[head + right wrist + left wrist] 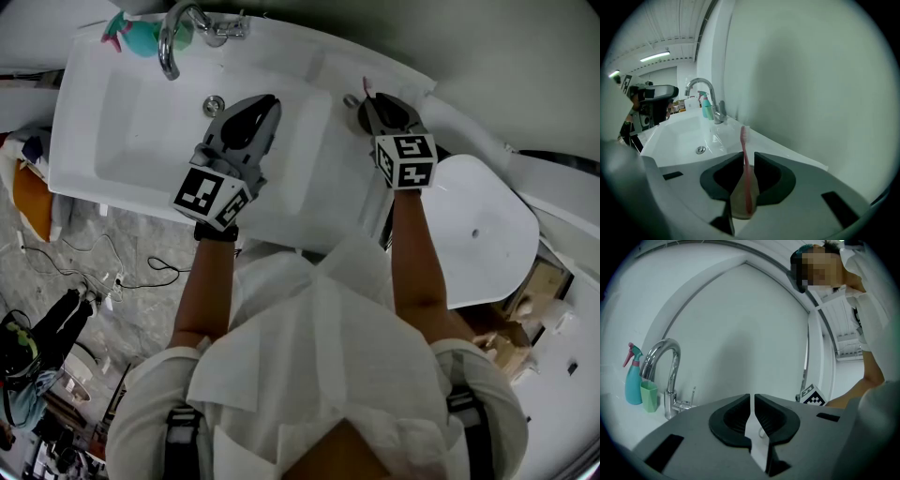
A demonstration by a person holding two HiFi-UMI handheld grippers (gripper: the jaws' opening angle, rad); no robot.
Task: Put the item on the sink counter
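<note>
The right gripper (749, 165) has its fingers clenched on a pink toothbrush (746, 180), which stands straight up over the white surface (305, 183) to the right of the sink bowl (131, 141). The left gripper (752, 401) hangs over the bowl with its fingers pressed together and nothing in them. A shiny tap (701, 89), a blue spray bottle (633, 380) and a green cup (648, 396) stand at the far end, well away from the toothbrush.

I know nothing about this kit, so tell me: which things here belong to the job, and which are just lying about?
In the job: pink toothbrush, clamped in the right gripper; sink counter.
Just lying about: faucet, teal spray bottle, green cup, floor cables.
</note>
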